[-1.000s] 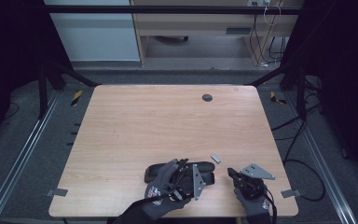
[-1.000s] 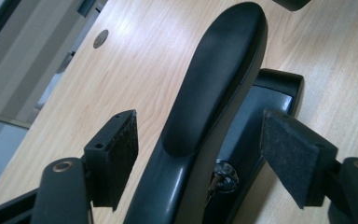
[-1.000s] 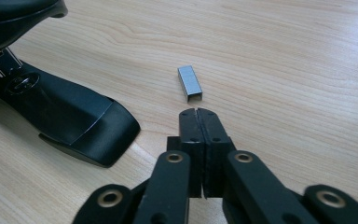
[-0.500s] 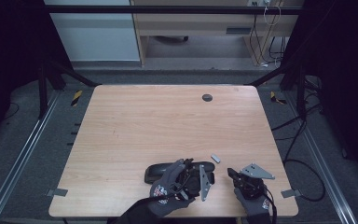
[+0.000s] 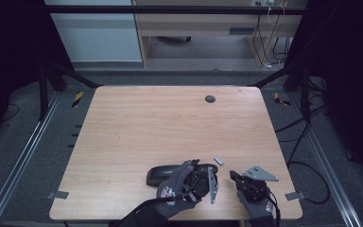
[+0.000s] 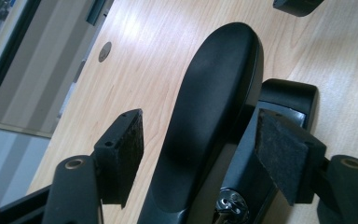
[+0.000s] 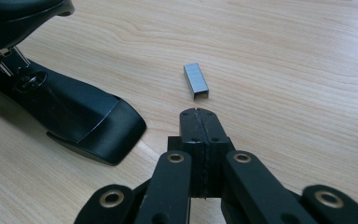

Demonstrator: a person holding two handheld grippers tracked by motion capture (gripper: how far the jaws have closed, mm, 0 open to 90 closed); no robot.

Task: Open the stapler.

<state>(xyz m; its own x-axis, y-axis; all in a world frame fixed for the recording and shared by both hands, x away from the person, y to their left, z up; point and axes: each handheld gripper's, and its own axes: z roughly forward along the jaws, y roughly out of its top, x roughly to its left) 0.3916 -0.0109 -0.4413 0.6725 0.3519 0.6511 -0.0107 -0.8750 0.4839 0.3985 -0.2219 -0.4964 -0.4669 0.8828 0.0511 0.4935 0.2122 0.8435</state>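
Lying near the bottom edge of the high view, a black stapler [image 5: 170,174] rests on the wooden table [image 5: 160,127], and the left gripper [image 5: 203,182] sits over its right end. A gloved hand [image 5: 177,191] holds that gripper from below.

Seen in the left gripper view, the long black top of the stapler [image 6: 209,116] runs up the middle of the frame, right between the two jaws. One pad [image 6: 128,149] stands at the lower left with a strip of bare table between it and the stapler. The other pad [image 6: 279,154] stands at the lower right, very close to the stapler's side, but I cannot tell if it touches. The jaws have just been closing in a little with the stapler between them, yet they are spread apart and do not squeeze it.

Close by at the lower right of the high view is the right gripper [image 5: 238,178], held by the other gloved hand [image 5: 257,205]. In the right gripper view its jaws are pressed tight together at the bottom middle of the frame, with nothing in them [image 7: 200,119]. Just past their tip lies a small silver block of staples [image 7: 196,80], near but apart. The stapler's black base [image 7: 84,116] fills the left side of that view, well to the side of the tip.

Farther up the high view, the staples [image 5: 219,161] lie just above and between the two grippers. Far off near the top edge of the table sits a small dark round spot [image 5: 210,99]
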